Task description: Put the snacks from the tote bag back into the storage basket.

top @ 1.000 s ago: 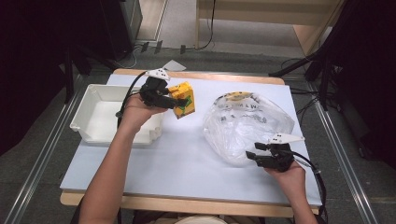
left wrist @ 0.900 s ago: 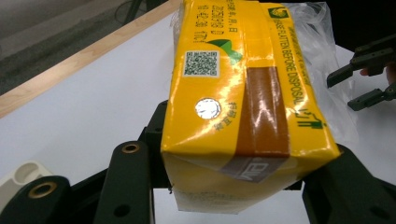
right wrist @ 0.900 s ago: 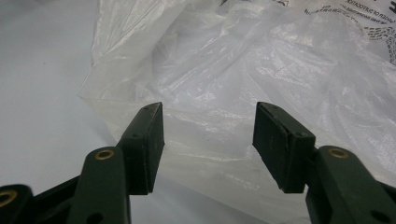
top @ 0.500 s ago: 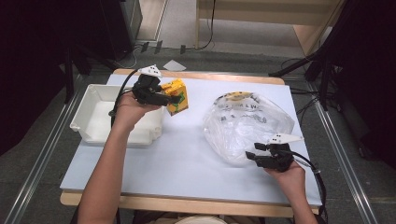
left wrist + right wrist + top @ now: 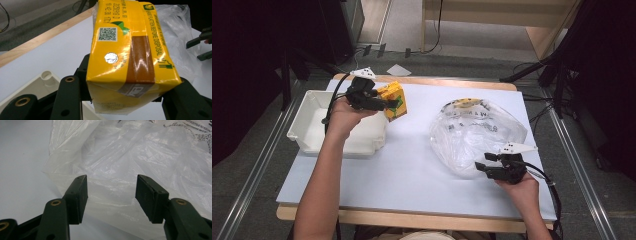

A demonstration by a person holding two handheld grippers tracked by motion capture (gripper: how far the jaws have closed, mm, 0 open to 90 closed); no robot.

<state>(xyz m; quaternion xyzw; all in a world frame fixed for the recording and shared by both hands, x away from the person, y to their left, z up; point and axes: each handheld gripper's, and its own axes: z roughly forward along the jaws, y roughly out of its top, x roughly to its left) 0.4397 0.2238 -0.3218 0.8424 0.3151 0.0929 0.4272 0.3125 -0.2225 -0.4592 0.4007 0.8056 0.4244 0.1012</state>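
The left gripper (image 5: 384,104) clamps a yellow rectangular drink carton (image 5: 393,101), holding it in the air at the right edge of the white plastic tray (image 5: 307,117), far left on the bench (image 5: 412,170). The right gripper (image 5: 482,166), jaws spread wide and empty, sits at the near edge of the crumpled clear plastic bag (image 5: 477,131). Bare bench lies between tray and bag.
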